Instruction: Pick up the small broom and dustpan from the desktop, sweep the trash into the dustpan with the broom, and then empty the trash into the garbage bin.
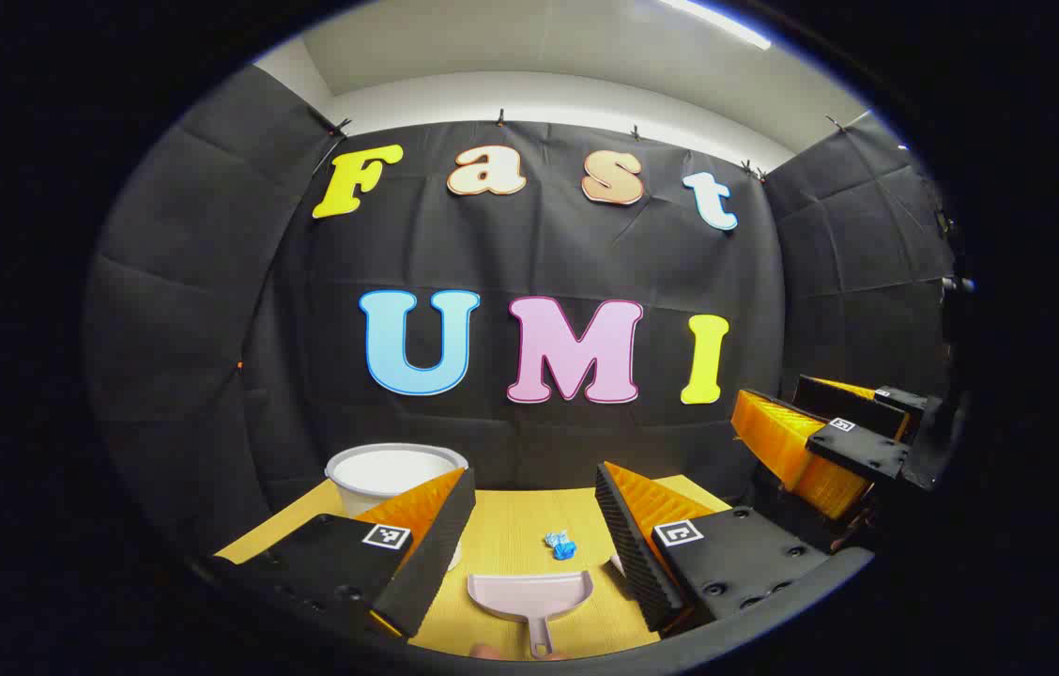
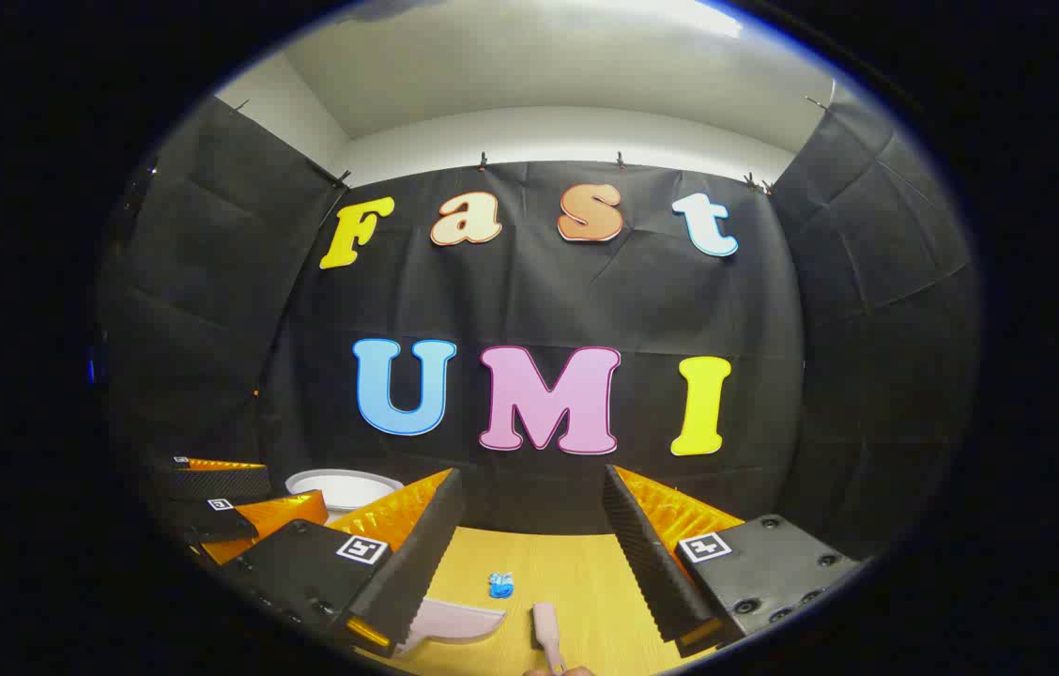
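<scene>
A pale pink dustpan (image 1: 530, 595) lies on the yellow desktop (image 1: 511, 535), handle toward me, between the fingers of my open left gripper (image 1: 535, 481), which hovers above it. A crumpled blue scrap (image 1: 560, 545) lies just beyond the pan. In the right gripper view the dustpan (image 2: 456, 622) lies low left, the blue scrap (image 2: 500, 585) sits mid-table, and the small broom (image 2: 547, 629) lies below my open right gripper (image 2: 532, 485). Neither gripper holds anything. The right gripper (image 1: 825, 437) shows at the far right of the left gripper view, also open.
A white garbage bin (image 1: 391, 474) stands at the back left of the desktop, against the booth wall; it is also in the right gripper view (image 2: 342, 490). The left gripper (image 2: 229, 502) shows at the left there. Black cloth walls enclose the table.
</scene>
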Demonstrator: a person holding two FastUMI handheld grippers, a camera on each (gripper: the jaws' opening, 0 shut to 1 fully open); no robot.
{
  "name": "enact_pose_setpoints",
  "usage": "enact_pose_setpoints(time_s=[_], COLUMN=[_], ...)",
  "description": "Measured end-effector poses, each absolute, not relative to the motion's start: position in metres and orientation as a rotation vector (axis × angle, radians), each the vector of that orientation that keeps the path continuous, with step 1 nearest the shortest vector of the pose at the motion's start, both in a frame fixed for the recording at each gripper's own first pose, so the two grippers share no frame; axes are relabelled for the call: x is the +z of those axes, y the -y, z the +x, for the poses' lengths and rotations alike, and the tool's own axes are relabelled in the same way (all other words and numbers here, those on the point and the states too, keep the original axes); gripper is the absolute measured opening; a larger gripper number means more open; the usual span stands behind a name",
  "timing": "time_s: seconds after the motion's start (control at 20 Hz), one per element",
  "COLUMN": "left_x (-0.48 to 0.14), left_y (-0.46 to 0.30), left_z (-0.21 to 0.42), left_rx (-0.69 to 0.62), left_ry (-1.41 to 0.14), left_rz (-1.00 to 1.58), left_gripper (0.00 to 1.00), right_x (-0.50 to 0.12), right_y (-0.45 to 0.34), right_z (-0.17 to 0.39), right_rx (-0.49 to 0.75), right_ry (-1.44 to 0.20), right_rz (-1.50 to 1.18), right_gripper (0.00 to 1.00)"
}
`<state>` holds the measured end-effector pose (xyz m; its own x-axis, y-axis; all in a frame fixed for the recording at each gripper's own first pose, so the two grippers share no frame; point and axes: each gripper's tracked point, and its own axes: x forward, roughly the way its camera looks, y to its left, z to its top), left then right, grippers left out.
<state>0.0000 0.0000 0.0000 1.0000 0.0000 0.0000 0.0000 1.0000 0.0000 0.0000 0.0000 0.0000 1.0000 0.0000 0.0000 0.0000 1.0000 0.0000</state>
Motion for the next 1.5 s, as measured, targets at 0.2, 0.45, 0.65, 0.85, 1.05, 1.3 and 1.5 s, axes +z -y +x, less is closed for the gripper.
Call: enact_pose_setpoints(time_s=[0.2,0.45,0.65,0.85,1.05,1.3,1.5], left_x=[-0.002,-0.002,-0.003,-0.002,0.001,0.003,0.006], left_y=[0.001,-0.004,-0.004,-0.006,-0.011,-0.008,-0.008], left_z=[0.006,0.011,0.014,0.019,0.022,0.017,0.009], left_rx=[-0.018,-0.01,-0.02,-0.025,-0.016,-0.04,-0.07], left_ry=[-0.008,-0.005,-0.007,-0.007,0.001,0.009,0.014], left_rz=[-0.008,-0.02,-0.024,-0.019,-0.002,-0.012,-0.035], left_gripper=[0.77,0.77,0.75,0.75,0.77,0.75,0.77], right_x=[-0.007,-0.006,-0.016,-0.018,-0.016,-0.017,-0.011], right_y=[-0.001,0.004,0.0,-0.003,-0.003,-0.003,-0.01], right_z=[0.008,0.011,0.015,0.019,0.022,0.019,0.014], right_rx=[-0.001,-0.019,-0.014,-0.008,-0.016,-0.029,-0.029], right_ry=[-0.022,-0.015,-0.045,-0.051,-0.041,-0.05,-0.046], right_rz=[-0.001,-0.013,-0.012,-0.015,-0.015,-0.011,-0.022], right_gripper=[0.96,0.94,0.96,0.96,0.96,0.94,0.96])
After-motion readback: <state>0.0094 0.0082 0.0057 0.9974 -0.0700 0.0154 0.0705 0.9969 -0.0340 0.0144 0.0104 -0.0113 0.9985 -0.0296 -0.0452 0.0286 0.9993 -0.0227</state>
